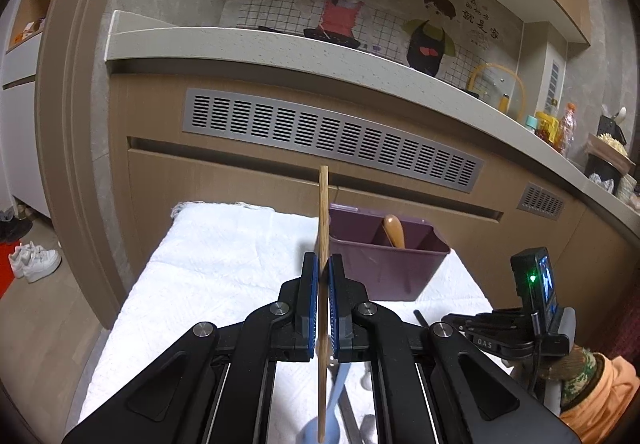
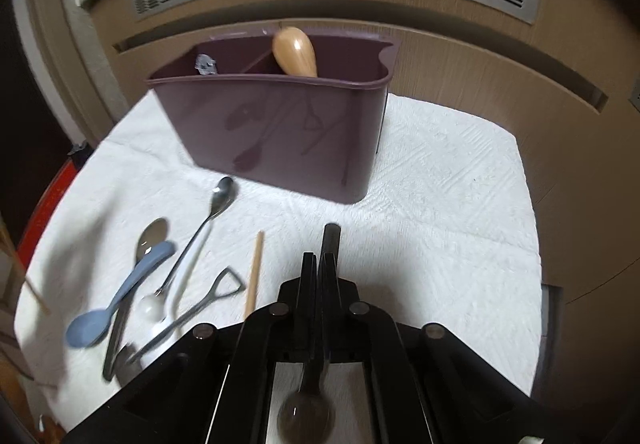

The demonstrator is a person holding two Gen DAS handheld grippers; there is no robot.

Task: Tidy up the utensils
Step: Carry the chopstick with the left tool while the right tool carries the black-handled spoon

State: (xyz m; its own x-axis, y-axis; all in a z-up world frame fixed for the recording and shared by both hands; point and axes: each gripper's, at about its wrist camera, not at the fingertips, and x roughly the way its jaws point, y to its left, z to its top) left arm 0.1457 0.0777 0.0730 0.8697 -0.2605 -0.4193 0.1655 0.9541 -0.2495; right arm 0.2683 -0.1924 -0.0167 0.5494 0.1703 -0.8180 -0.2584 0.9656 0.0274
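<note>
My left gripper (image 1: pixel 324 264) is shut on a wooden chopstick (image 1: pixel 323 204) that stands upright between its blue pads, above the white towel (image 1: pixel 224 268). Just beyond it is the purple divided caddy (image 1: pixel 384 268), with a wooden spoon (image 1: pixel 394 230) standing in it. My right gripper (image 2: pixel 319 258) is shut on a dark spoon (image 2: pixel 331 234): the handle tip pokes out ahead and the bowl shows below the jaws. In the right wrist view, the caddy (image 2: pixel 280 132) and wooden spoon (image 2: pixel 295 52) lie ahead of that gripper.
Loose on the towel (image 2: pixel 440 204), left of my right gripper, lie a second chopstick (image 2: pixel 255 272), a blue spoon (image 2: pixel 116 300), a white spoon (image 2: pixel 184 276), two metal spoons (image 2: pixel 218 200) and a loop-handled utensil (image 2: pixel 208 304). A cabinet front with a vent (image 1: pixel 332 132) rises behind.
</note>
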